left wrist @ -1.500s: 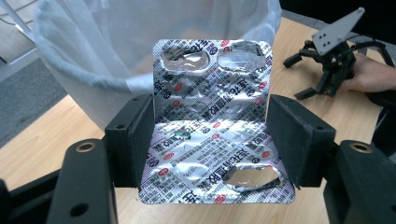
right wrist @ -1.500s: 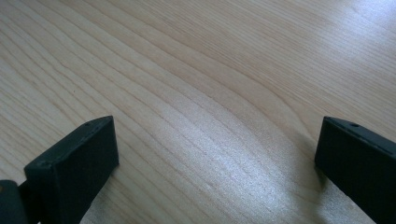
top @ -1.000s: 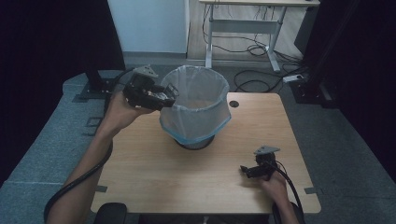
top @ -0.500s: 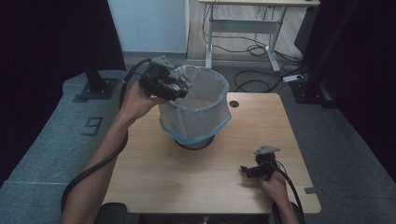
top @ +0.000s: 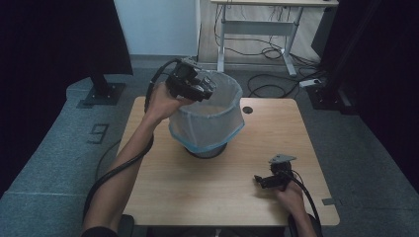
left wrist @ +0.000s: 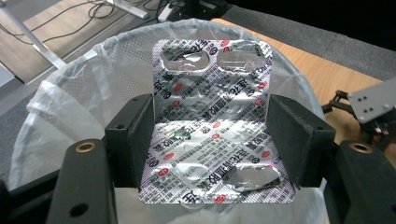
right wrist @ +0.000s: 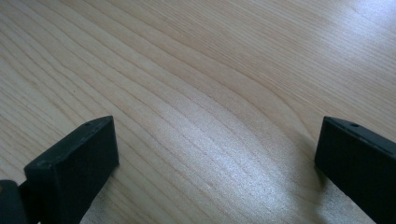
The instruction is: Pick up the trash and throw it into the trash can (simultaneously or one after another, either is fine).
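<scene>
Claw, left (left wrist: 212, 133): clamped across side edges of foil blister sheet (left wrist: 212, 121), held upright between pads, directly over lined bin (left wrist: 70, 88) mouth ahead. Judged featherweight, thin, springy, easily buckled, slick on foil; best gripped by edges, midway. Claw, right (right wrist: 215, 154): spread wide, empty, low over bare desk (right wrist: 210, 70).

The blister pack (left wrist: 212, 135) is crinkled, shiny silver foil printed in red and dark characters, its emptied pockets torn and dented. The bin (left wrist: 93, 88) has a fine white mesh wall lined with thin, translucent, wrinkled plastic. The tabletop (right wrist: 210, 93) is pale wood with a smooth, softly glossy grain. The tool jaws are matt black plastic.
</scene>
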`<state>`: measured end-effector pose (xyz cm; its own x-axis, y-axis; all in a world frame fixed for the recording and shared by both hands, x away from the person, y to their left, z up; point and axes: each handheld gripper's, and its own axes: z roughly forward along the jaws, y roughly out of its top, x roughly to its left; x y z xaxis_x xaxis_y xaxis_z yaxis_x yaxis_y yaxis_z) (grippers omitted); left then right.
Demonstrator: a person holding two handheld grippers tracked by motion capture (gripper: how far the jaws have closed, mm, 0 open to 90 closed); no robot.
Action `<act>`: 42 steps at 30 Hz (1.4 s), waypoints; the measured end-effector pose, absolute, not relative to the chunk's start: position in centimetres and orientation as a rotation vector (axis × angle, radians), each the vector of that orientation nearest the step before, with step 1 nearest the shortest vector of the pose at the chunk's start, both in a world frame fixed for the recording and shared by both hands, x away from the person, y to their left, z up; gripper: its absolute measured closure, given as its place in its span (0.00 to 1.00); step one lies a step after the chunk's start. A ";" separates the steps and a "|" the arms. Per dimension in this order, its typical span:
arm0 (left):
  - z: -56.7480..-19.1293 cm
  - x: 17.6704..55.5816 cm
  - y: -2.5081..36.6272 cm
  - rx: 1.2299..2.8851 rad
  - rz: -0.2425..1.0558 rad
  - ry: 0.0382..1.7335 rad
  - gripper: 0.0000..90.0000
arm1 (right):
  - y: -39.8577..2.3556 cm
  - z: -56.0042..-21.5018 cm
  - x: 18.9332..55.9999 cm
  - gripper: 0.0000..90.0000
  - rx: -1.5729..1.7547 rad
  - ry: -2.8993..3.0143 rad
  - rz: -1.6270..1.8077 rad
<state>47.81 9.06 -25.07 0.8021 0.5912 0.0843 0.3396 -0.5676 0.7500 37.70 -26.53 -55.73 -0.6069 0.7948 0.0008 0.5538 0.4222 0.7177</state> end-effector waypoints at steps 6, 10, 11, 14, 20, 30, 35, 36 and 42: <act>-25.8 49.1 7.6 2.248 0.418 0.714 0.38 | -26.5 -55.7 37.7 0.00 1.156 2.343 0.990; -26.4 49.9 7.0 2.287 0.427 0.733 0.38 | -26.5 -55.7 37.7 0.00 1.154 2.344 0.990; -26.5 50.1 6.9 2.292 0.431 0.741 0.38 | -26.5 -55.7 37.7 0.00 1.154 2.344 0.990; -26.8 50.7 6.7 2.315 0.415 0.765 0.34 | -26.5 -55.7 37.7 0.00 1.153 2.346 0.991; -27.0 51.4 6.9 2.302 0.458 0.829 0.08 | -26.5 -55.7 37.7 0.00 1.150 2.349 0.992; -26.0 50.0 9.0 2.249 0.431 0.784 0.00 | -26.5 -55.7 37.7 0.00 1.149 2.350 0.992; -25.6 49.2 10.1 2.220 0.418 0.762 0.00 | -26.5 -55.7 37.7 0.00 1.149 2.349 0.992; -25.5 49.1 10.2 2.216 0.419 0.758 0.00 | -26.5 -55.7 37.7 0.00 1.149 2.349 0.992; -25.3 47.9 11.2 2.198 0.427 0.718 0.00 | -26.5 -55.7 37.7 0.00 1.149 2.349 0.992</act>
